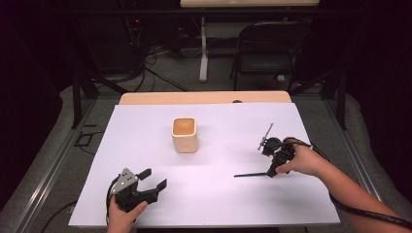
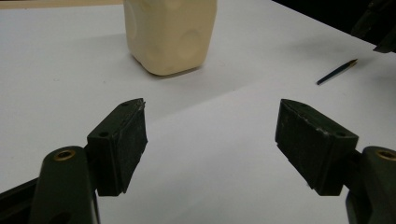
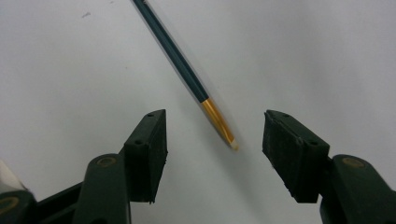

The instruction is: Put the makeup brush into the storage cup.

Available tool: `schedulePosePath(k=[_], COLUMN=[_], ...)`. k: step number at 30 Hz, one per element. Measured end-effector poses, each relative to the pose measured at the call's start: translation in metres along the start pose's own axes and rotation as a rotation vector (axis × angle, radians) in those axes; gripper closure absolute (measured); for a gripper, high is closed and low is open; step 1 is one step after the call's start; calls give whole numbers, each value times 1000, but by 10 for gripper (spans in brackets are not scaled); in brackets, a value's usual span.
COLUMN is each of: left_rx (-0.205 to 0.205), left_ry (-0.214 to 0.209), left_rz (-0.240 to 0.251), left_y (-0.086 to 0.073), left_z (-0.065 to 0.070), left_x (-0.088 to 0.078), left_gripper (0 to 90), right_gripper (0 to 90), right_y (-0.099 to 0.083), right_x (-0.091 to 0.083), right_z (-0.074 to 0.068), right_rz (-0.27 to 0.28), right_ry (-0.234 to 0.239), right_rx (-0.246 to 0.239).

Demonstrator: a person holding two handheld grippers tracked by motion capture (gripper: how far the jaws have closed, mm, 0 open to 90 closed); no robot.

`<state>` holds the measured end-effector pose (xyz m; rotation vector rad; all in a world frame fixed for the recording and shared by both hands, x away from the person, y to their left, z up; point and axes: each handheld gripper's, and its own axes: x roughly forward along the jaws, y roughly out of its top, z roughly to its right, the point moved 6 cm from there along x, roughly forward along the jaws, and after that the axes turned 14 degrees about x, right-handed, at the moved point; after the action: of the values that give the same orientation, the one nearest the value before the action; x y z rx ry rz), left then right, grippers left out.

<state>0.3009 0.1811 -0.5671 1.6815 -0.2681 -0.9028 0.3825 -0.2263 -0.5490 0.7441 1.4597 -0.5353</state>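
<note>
The slim dark-teal pencil with a gold-banded end (image 3: 187,74) lies flat on the white surface (image 1: 218,194), its tip between the right claw's (image 3: 212,135) parted pads, untouched. The left claw (image 2: 210,135) gapes, empty, facing the cream square cup (image 1: 185,134).

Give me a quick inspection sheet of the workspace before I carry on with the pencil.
Surface: white sheet over a wooden table, flat.
Job's things: dark pencil with a gold end lying flat; cream cup upright mid-sheet, apart from it.
Clutter: nothing seen.
Grippers: right tongs open, jaws either side of the pencil's gold end, pads not on it; left tongs open with nothing between them, facing the cup.
Cables: one trails from the right tongs along the forearm; loose cables on the floor behind the table.
Surroundings: dark room, folding chair, another table's leg.
</note>
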Motion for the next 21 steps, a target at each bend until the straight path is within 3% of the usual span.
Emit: schedulePosePath(k=[6,8,9,10,14,21], left_rx=[2,1,1,1,0,-7], left_ry=[2,0,-1,-1,-2,-1], left_rz=[-3,-2,-2,-3,-4,-7], left_y=[0,0,0,0,-1,-1], left_z=[0,0,0,0,0,-1], left_x=[0,0,0,0,0,0], left_gripper=[250,249,250,250,250,250], right_gripper=[401,399,395,395,397,433], right_y=[4,4,4,4,5,7], right_x=[0,1,1,2,5,7], right_z=[-3,-3,-5,-5,-5,-8], right_rz=[11,14,5,-2,-35,-14], right_ry=[-33,-37,-63,-66,-87,-47], right_rx=[-188,-205,-280,-297,-355,-358])
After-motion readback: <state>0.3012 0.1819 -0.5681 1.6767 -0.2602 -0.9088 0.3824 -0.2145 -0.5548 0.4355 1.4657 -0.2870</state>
